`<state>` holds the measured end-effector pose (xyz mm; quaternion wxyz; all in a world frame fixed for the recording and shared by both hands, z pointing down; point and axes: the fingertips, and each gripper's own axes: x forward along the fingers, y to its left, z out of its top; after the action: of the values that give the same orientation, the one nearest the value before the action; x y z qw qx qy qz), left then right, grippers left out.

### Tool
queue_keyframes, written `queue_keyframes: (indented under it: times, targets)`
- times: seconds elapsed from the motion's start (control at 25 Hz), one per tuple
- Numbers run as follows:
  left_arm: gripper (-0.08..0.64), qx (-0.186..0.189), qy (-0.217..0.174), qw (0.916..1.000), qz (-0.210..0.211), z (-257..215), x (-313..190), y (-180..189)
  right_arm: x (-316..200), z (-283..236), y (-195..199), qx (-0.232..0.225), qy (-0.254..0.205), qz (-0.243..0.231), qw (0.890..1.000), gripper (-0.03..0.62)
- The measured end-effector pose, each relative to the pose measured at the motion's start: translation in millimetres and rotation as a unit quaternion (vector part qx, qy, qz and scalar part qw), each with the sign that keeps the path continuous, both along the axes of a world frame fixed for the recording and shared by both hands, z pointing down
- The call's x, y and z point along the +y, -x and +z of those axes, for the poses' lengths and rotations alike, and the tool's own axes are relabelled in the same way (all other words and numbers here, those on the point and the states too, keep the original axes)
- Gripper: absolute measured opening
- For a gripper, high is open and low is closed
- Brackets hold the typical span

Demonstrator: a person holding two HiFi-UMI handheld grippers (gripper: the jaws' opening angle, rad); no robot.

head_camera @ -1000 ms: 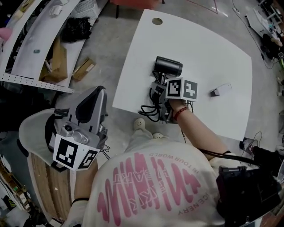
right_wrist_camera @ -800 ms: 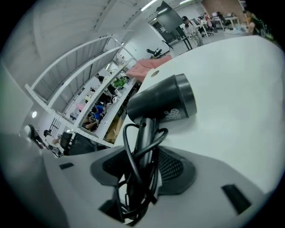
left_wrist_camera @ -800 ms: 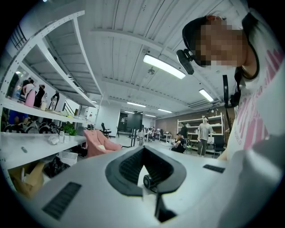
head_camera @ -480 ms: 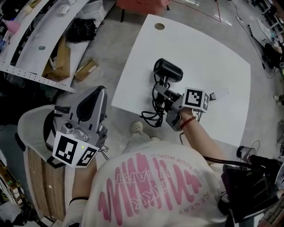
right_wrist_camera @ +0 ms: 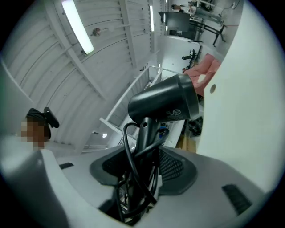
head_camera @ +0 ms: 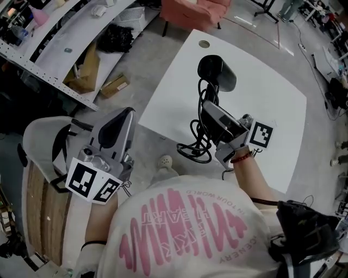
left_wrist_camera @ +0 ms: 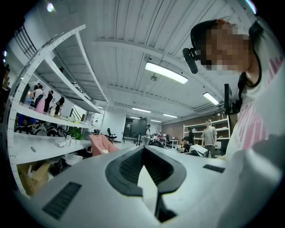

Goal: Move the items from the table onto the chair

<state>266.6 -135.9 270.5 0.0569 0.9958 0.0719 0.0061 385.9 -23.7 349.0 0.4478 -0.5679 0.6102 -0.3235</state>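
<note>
My right gripper (head_camera: 213, 111) is shut on the handle of a black hair dryer (head_camera: 217, 73) and holds it up in the air above the white table (head_camera: 272, 81). The dryer's black cord (head_camera: 196, 149) hangs in loops below the gripper, over the table's near edge. In the right gripper view the handle and bunched cord sit between the pads of the right gripper (right_wrist_camera: 141, 153), with the dryer (right_wrist_camera: 164, 104) barrel above. My left gripper (head_camera: 122, 117) hovers over the chair (head_camera: 46, 212) at the left. Its jaws meet at the tips around nothing in the left gripper view (left_wrist_camera: 143, 153).
White shelving (head_camera: 70, 32) runs along the upper left, with a black bag (head_camera: 117, 38) and cardboard boxes (head_camera: 114, 85) on the floor beside it. A pink armchair (head_camera: 193, 11) stands beyond the table. The table has a round hole (head_camera: 204, 44) near its far corner.
The right gripper has risen from the table with the hair dryer and tipped it upward; the cord now dangles. The left gripper has drifted slightly.
</note>
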Motion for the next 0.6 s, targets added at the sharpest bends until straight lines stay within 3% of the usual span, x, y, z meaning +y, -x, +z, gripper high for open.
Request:
queue_keyframes:
  times: [0.16,0.36,0.6]
  targets:
    - [0.009,0.015,-0.005,0.9995,-0.028,-12,6,21,1,-37,20,0.032,-0.058,-0.041,0.997,0.206]
    - [0.009,0.030,-0.008,0.9965,-0.077,-23,16,54,3,-67,52,0.034,-0.120,-0.106,0.987,0.206]
    - [0.009,0.047,0.009,0.9860,-0.160,-23,25,111,-5,-77,97,0.047,-0.140,-0.189,0.971,0.195]
